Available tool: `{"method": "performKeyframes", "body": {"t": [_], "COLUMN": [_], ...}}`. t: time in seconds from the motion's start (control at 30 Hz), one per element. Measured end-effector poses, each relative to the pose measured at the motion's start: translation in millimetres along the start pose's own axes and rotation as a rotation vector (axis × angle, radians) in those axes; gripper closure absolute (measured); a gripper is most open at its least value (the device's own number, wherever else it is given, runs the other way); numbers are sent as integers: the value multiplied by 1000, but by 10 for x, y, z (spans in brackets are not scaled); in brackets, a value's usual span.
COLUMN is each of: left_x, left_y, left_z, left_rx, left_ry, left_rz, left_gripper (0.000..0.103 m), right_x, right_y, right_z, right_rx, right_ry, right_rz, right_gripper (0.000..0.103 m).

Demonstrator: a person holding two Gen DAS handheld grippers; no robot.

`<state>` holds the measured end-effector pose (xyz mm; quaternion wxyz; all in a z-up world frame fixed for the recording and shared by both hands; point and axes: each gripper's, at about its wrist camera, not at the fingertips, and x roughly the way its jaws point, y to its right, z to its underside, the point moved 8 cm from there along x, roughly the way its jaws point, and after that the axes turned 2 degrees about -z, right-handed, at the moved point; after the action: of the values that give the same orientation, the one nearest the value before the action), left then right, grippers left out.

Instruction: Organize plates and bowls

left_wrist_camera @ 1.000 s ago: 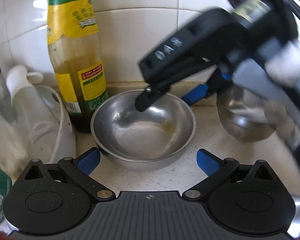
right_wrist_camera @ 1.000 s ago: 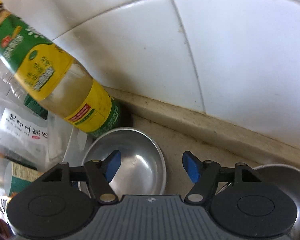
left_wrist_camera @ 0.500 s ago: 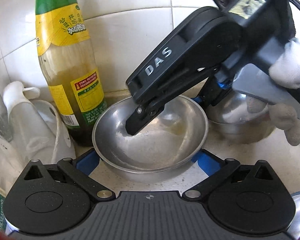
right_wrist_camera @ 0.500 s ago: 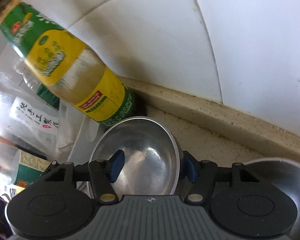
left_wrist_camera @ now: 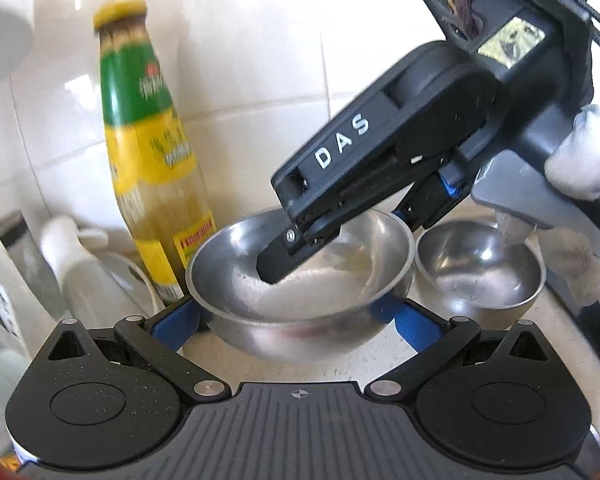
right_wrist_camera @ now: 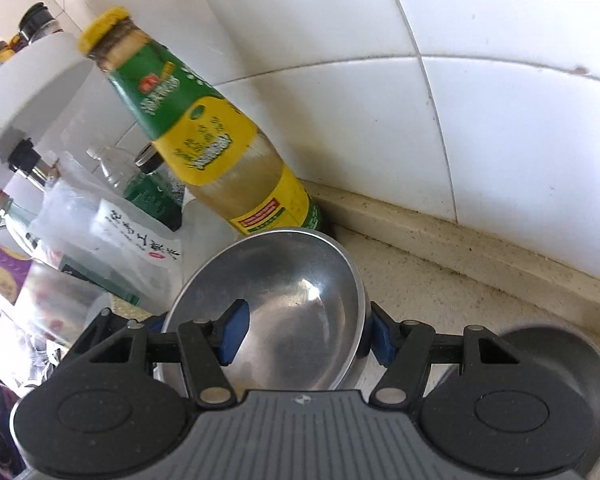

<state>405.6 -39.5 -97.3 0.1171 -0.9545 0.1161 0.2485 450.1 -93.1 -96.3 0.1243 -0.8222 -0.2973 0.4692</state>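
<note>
Straddling the larger steel bowl (left_wrist_camera: 300, 276), the left gripper (left_wrist_camera: 296, 316) has its blue pads wide apart on either side of the bowl's base, seemingly touching or nearly so; whether they bear on it cannot be told. The right gripper (left_wrist_camera: 384, 236) has one finger inside this bowl and one outside its far rim, pinching the wall. The bowl appears lifted clear of the counter (left_wrist_camera: 556, 320), just right of the vinegar bottle (left_wrist_camera: 156, 184). A smaller steel bowl (left_wrist_camera: 480, 268) sits further right of the bottle, waiting. Judging by this, nesting has only begun.

From the right wrist, the right gripper (right_wrist_camera: 304, 332) clamps the larger steel bowl (right_wrist_camera: 284, 308) at its rim, below the vinegar bottle (right_wrist_camera: 220, 152). The smaller steel bowl (right_wrist_camera: 580, 356) is mostly hidden behind the gripper body. No plates show anywhere.
</note>
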Motion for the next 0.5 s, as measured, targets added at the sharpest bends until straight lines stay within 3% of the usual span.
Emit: {"method": "performKeyframes", "body": {"t": [0.3,0.5], "left_x": [-467,-913], "left_y": [126,305], "left_z": [-60,-7], "left_rx": [20,47], "left_ry": [25,52], "left_rz": [28,84], "left_gripper": [0,0], "right_x": [-521,-928], "right_y": [-280,-439], "right_z": [241,619], "right_rx": [-12,4], "right_ry": [36,33], "right_rz": [-17,15], "right_gripper": [41,40]}}
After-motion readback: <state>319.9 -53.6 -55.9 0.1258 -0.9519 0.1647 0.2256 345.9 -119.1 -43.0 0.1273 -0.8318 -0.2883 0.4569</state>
